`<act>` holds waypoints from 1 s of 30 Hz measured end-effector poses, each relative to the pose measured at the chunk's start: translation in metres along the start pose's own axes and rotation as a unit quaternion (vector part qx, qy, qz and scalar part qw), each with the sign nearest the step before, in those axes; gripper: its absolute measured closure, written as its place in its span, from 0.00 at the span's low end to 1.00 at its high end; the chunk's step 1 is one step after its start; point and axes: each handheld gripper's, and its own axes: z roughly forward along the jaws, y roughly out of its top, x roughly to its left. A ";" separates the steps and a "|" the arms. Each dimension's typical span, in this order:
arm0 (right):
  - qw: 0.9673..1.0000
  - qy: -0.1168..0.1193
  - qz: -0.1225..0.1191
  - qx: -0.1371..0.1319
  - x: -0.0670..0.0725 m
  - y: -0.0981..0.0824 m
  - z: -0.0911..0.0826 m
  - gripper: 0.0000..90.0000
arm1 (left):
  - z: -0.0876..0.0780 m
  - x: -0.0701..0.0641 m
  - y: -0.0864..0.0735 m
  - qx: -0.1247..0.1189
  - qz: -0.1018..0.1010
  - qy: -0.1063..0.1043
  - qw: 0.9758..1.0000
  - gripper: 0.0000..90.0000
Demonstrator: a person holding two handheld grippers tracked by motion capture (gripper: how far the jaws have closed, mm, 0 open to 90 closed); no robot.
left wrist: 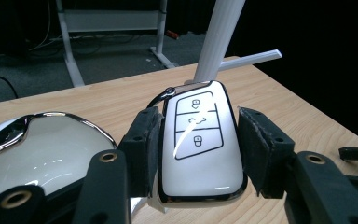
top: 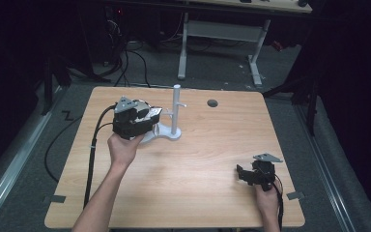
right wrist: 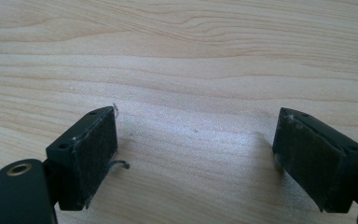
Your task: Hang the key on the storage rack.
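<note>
A white car key fob (left wrist: 200, 154) with three buttons, a chrome edge and a ring at its top sits between the pads of my left gripper (left wrist: 200, 119), which is shut on it. In the high view the left gripper (top: 149, 117) holds the fob (top: 155, 113) just left of a white stand (top: 176, 108) with an upright post and short side pegs. The post (left wrist: 219, 37) and one peg (left wrist: 249, 59) rise right behind the fob. My right gripper (top: 240, 175) is near the table's front right, open, with bare wood between its pads (right wrist: 93, 154).
A glossy white rounded object with a chrome rim (left wrist: 42, 149) lies close on the left of the left gripper. The wooden table (top: 198, 159) has a round hole (top: 212, 103) at the back. Cables and another table's legs (top: 222, 29) stand on the floor beyond.
</note>
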 end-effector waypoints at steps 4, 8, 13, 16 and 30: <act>1.000 0.000 0.000 0.000 0.000 0.000 0.000 0.16 | 0.001 -0.002 0.003 -0.001 0.002 -0.005 1.000 0.56; 1.000 0.000 0.000 0.000 0.000 0.000 0.000 0.16 | 0.000 -0.006 0.005 0.000 0.008 -0.013 1.000 0.56; 1.000 0.000 -0.001 0.000 0.000 0.000 0.000 0.16 | -0.002 -0.008 0.007 -0.002 0.005 -0.020 1.000 0.56; 1.000 0.000 -0.001 0.000 0.000 0.000 0.000 0.16 | -0.002 -0.007 0.007 -0.001 0.004 -0.021 1.000 0.56; 1.000 0.000 -0.001 0.000 0.000 0.000 0.000 0.16 | 0.005 -0.007 0.013 -0.002 0.004 -0.025 1.000 0.56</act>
